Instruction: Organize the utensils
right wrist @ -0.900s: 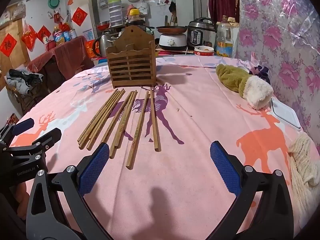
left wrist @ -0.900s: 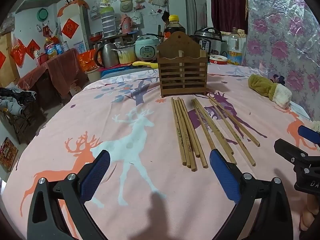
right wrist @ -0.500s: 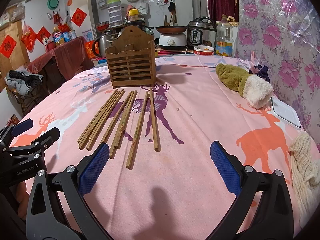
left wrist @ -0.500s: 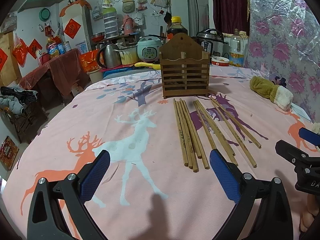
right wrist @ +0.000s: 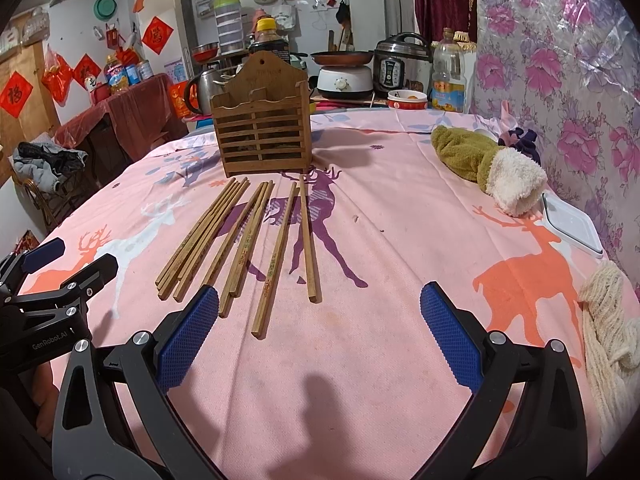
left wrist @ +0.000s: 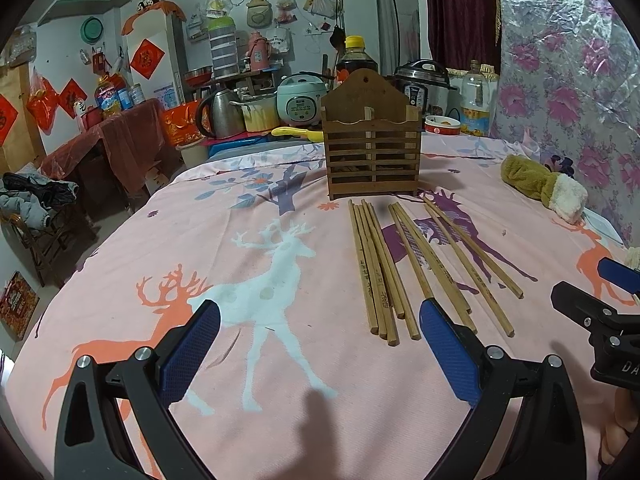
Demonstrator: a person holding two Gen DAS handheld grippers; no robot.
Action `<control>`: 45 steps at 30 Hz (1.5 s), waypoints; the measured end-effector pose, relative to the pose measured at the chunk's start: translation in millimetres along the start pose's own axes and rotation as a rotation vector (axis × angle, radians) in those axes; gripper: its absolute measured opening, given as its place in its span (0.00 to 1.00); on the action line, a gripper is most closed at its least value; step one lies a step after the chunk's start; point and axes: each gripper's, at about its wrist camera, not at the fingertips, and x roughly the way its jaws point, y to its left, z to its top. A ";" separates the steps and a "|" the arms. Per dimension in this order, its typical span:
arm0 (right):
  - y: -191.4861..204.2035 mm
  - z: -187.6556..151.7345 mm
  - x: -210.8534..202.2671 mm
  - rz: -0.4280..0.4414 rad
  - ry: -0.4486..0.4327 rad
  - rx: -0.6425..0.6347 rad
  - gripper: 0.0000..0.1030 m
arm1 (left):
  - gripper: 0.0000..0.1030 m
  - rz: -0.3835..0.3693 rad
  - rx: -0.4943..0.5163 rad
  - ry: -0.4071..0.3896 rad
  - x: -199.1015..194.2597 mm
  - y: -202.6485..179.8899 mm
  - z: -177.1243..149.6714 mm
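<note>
Nine or ten wooden chopsticks (left wrist: 404, 264) lie flat on the pink deer-print cloth (left wrist: 256, 280), fanned in loose groups across the centre-right of the left wrist view, their far tips just short of the slatted wooden holder (left wrist: 372, 152) that stands upright above them in the upper middle; I cannot count them exactly where they overlap. They look light, stiff and smooth — likely to roll or slip between pads, and thin enough that a flat-lying stick gives little to bite on; the soft cloth should yield a bit under the fingertips. A grip near the thick near ends, which lie apart from each other, seems the best hold; one stick at a time looks safer than a bundle.

Both tools stand wide apart and hold nothing. The left gripper (left wrist: 320, 356) hovers low in its frame, its right pad (left wrist: 448, 356) just beside the near ends of the middle group; most sticks sit up and to the right of its gap. In the right wrist view the right gripper (right wrist: 320, 340) hangs at the bottom — the chopsticks (right wrist: 256, 240) lie above and left of its gap, the nearest end just beside its left pad (right wrist: 188, 336); the holder (right wrist: 262, 136) stands at upper left of centre.
</note>
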 end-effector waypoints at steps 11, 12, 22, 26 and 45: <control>-0.5 -0.1 0.1 0.001 0.001 0.002 0.94 | 0.95 0.011 0.010 -0.001 -1.7 1.8 1.8; -0.5 -0.2 0.3 0.001 0.001 0.002 0.94 | 0.95 0.010 0.009 -0.001 -1.9 2.3 2.2; -0.7 -0.7 0.9 0.003 0.002 0.005 0.94 | 0.95 0.001 0.001 0.010 -1.0 2.3 1.3; -1.1 -0.4 1.0 0.003 0.002 0.005 0.94 | 0.95 -0.001 -0.002 0.013 -1.4 3.1 1.5; 0.7 -2.1 1.3 0.009 0.007 0.013 0.94 | 0.95 -0.016 -0.017 0.023 -0.2 3.5 0.4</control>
